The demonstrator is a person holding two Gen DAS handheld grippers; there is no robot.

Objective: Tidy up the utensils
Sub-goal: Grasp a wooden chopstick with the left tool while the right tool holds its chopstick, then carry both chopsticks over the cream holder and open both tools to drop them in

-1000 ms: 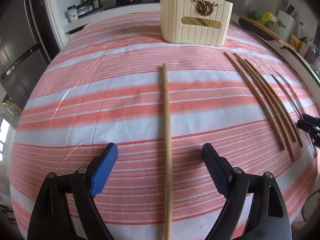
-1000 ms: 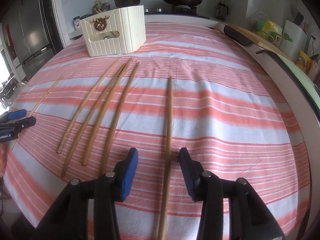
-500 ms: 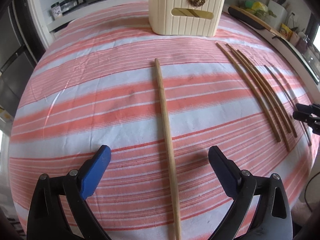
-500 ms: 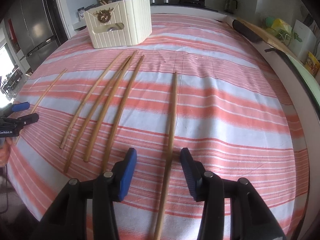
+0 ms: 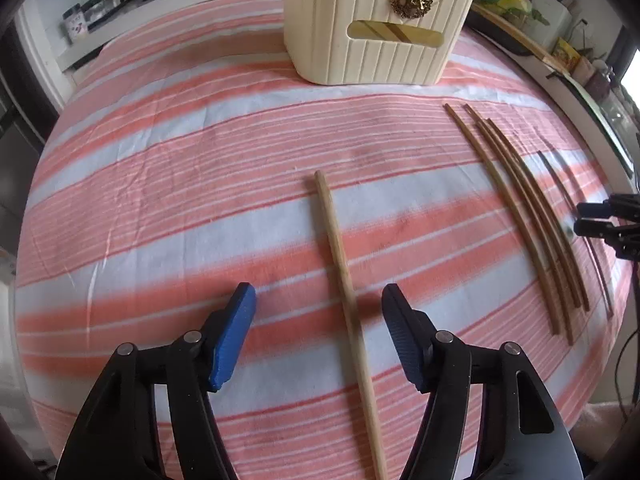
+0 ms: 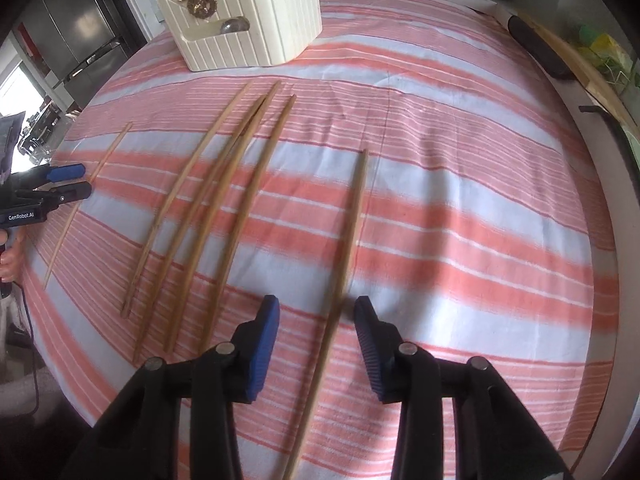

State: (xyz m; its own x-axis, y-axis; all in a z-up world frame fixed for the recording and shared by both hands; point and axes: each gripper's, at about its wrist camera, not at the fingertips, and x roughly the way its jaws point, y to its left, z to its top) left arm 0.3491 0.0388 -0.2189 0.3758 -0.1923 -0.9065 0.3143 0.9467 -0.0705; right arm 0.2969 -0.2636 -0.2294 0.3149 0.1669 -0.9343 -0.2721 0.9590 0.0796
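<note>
A pale wooden chopstick [image 5: 340, 256] lies lengthwise on the striped cloth between the blue pads of my left gripper [image 5: 318, 300]. Its jaws are closing, and neither pad touches the stick. A second chopstick [image 6: 352, 232] runs between the pads of my right gripper [image 6: 316, 308], nearer the right pad. These jaws are closing too, with a gap still on both sides. Several more chopsticks [image 6: 224, 200] lie side by side between the two grippers, also in the left wrist view [image 5: 520, 208]. A cream ribbed holder [image 5: 372, 40] with a gold emblem stands at the far end.
The pink-and-white striped cloth [image 6: 460, 184] covers the whole table. A long wooden board [image 6: 572, 56] lies along the right edge. A steel fridge [image 6: 76, 32] stands beyond the left side. Jars and bottles [image 5: 96, 4] line the back counter. A hand [image 6: 8, 256] holds the left gripper.
Both grippers slid forward along their chopsticks toward the holder, which looks larger now. The left jaws widened, then narrowed around the stick. The right jaws narrowed slightly.
</note>
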